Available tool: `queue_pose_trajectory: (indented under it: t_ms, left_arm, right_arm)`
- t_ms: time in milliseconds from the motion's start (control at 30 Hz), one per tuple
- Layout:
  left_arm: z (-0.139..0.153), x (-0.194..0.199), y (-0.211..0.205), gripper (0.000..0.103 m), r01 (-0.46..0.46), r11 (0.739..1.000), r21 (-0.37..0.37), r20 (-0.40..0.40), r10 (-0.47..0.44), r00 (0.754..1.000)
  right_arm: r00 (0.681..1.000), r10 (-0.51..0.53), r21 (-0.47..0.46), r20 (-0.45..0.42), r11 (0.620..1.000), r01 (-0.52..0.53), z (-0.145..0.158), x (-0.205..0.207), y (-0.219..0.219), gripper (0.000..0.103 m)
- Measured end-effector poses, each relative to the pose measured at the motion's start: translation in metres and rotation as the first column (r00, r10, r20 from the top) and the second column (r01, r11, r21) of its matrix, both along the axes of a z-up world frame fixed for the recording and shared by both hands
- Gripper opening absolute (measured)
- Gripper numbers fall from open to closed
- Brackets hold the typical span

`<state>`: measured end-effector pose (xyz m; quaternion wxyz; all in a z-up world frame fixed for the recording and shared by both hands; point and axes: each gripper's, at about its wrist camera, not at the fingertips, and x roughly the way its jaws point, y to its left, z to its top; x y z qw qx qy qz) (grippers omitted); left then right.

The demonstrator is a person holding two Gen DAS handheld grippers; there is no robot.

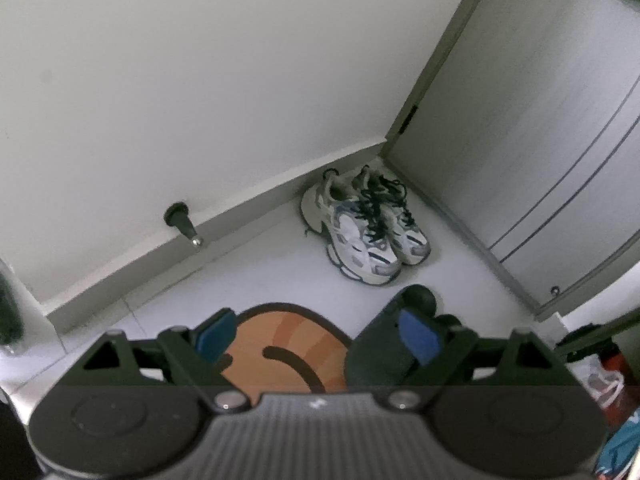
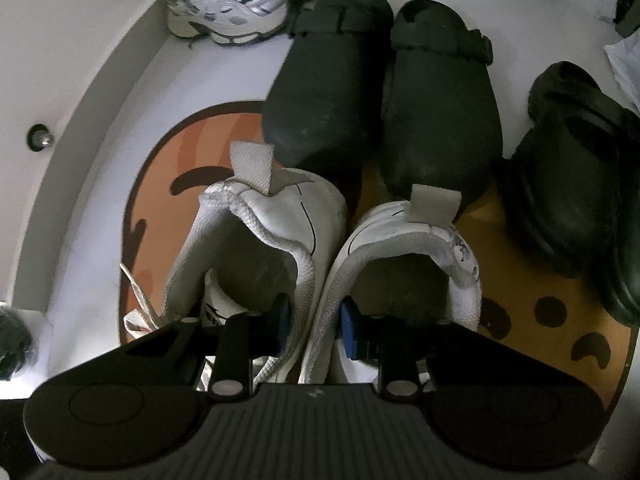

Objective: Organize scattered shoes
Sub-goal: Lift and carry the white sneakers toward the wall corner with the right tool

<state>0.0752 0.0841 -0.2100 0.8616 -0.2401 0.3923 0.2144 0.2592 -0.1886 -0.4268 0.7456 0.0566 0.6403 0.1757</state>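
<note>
At left wall: grey skirting board [image 2: 92, 128] curves past the orange cartoon-face floor mat [image 2: 160, 184]; bare floor between.
Corner, 12 o'clock: grey-and-white laced running shoes [image 1: 364, 224] paired, toes outward.
Left gripper [image 1: 316, 336]: fingers spread, holding nothing, above the mat.
Centre: right gripper [image 2: 314, 320] pinching the touching inner collars of the white leather sneakers [image 2: 256, 232], heels forward.
Step, judged: carrying or setting this pair.
Ahead: black rubber clogs [image 2: 384, 92] paired, nearly touching.
At 2 o'clock: black strapped sandal [image 2: 572, 184] lies alone; little room.
</note>
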Motion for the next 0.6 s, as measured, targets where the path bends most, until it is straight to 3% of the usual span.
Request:
queue_pose_trajectory:
  t_ms: [267,600]
  left_arm:
    - [-0.007,-0.001,0.010,0.090,-0.034,0.999,0.007,-0.024,0.034,0.999]
    - [-0.011,0.001,0.010,0.090,-0.031,0.999,0.008,-0.023,0.032,0.999]
  right_arm:
    - [0.990,0.107,0.051,0.090,0.992,-0.112,0.023,-0.013,0.018,0.027]
    - [0.945,0.255,0.073,0.203,0.959,-0.274,0.037,-0.023,0.048,0.026]
